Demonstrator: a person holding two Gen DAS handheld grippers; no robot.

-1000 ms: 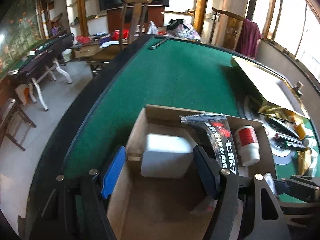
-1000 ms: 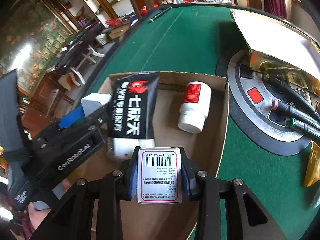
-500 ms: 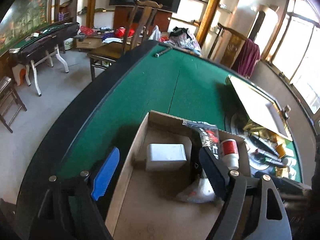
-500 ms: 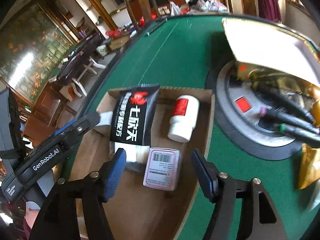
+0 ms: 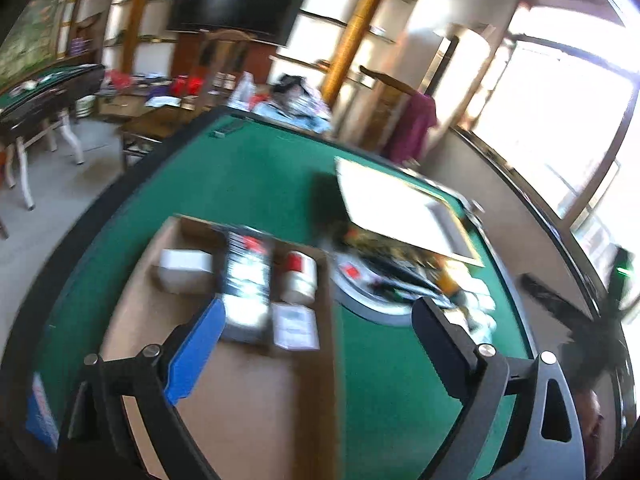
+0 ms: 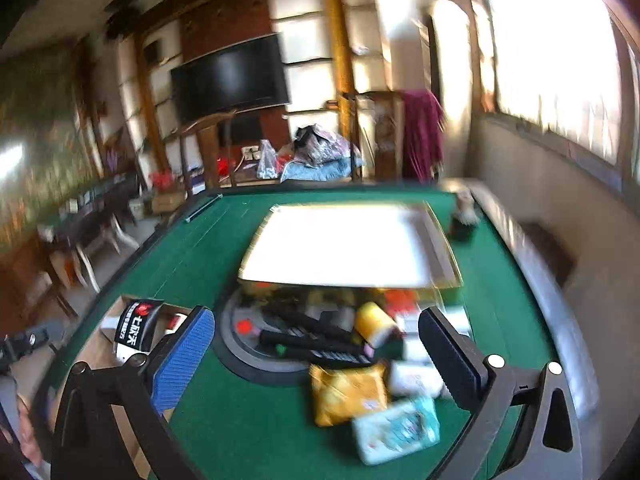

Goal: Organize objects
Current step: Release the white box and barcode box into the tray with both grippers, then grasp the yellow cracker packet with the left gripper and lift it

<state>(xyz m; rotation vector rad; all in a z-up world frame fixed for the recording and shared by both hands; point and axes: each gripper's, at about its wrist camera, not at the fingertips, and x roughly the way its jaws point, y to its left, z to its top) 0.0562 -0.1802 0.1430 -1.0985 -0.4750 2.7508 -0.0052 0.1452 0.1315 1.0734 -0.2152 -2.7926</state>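
Note:
A flat cardboard box (image 5: pixel 240 400) lies on the green table. In it are a white block (image 5: pixel 186 270), a black packet (image 5: pixel 246 284), a white bottle with a red label (image 5: pixel 298 278) and a small white carton (image 5: pixel 296 326). My left gripper (image 5: pixel 320 336) is open and empty above the box's right edge. My right gripper (image 6: pixel 316 348) is open and empty above a pile: a yellow packet (image 6: pixel 348 392), a teal packet (image 6: pixel 396 428), a yellow-capped bottle (image 6: pixel 374 322) and dark markers (image 6: pixel 312 340). The box shows at lower left (image 6: pixel 96 352) in the right wrist view.
An open gold-rimmed white lid (image 6: pixel 348 248) stands over the round grey tray (image 6: pixel 248 360) in the table's middle. A wooden chair (image 6: pixel 208 148), a TV and cluttered side tables lie beyond the far edge. A low wall runs along the right side.
Both grippers have lifted and swung right, away from the box. The right gripper let go of the small white carton, which now lies in the box. The left gripper has opened wider.

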